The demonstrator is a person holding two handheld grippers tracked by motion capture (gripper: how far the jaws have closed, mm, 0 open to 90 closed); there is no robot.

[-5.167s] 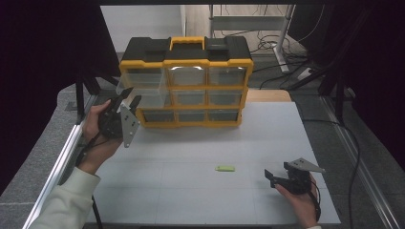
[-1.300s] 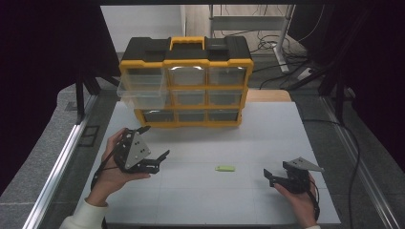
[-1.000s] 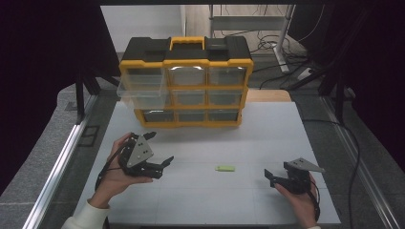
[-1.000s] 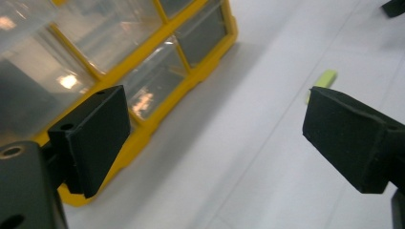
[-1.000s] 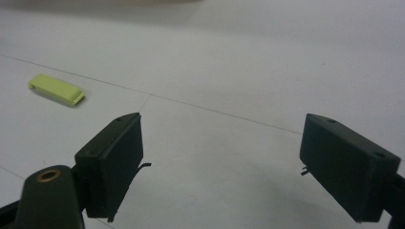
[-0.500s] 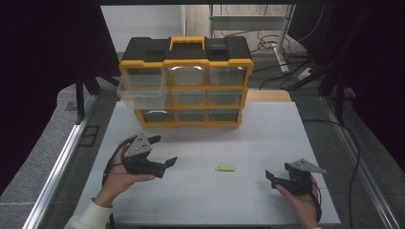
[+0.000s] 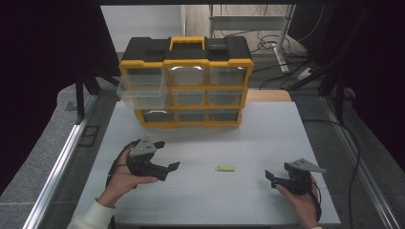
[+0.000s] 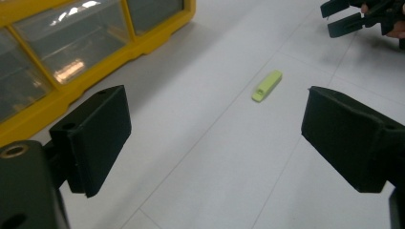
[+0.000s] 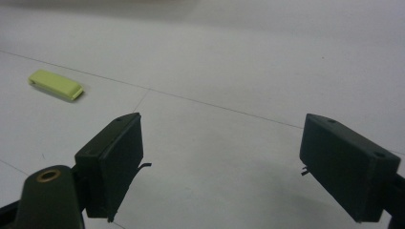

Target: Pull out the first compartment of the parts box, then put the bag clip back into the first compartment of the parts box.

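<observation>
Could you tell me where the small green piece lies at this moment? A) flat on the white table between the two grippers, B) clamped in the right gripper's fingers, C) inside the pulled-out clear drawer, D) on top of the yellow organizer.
A: the small green piece lies flat on the white table, apart from both the open left gripper and the open right gripper.
</observation>
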